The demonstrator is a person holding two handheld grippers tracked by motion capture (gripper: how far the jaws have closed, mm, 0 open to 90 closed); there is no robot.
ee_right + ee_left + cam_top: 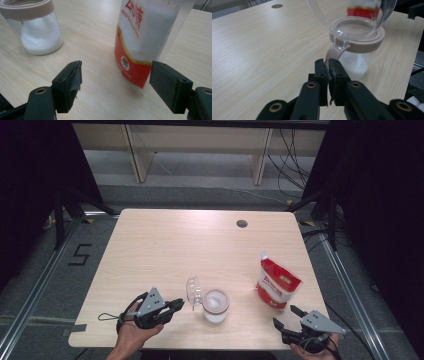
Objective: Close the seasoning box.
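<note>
Beige tab [331, 53] of the clear glass jar [216, 305] sits pinched between the left gripper [327, 67] fingers, clamped together on it near the surface's [165, 245] front edge. Just beyond, its clear domed lid [352, 17] stands flipped open. Farther right, the right gripper [116, 80] fingers stand apart before the red-and-white pouch [146, 37].

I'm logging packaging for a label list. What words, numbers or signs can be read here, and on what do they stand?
"White" then a blurred word, under two large Chinese characters: on the red and white pouch.
Small round logo lower on the pouch: too small to read.
"5": black mark on the floor left of the table.
Jar: no text.
</note>
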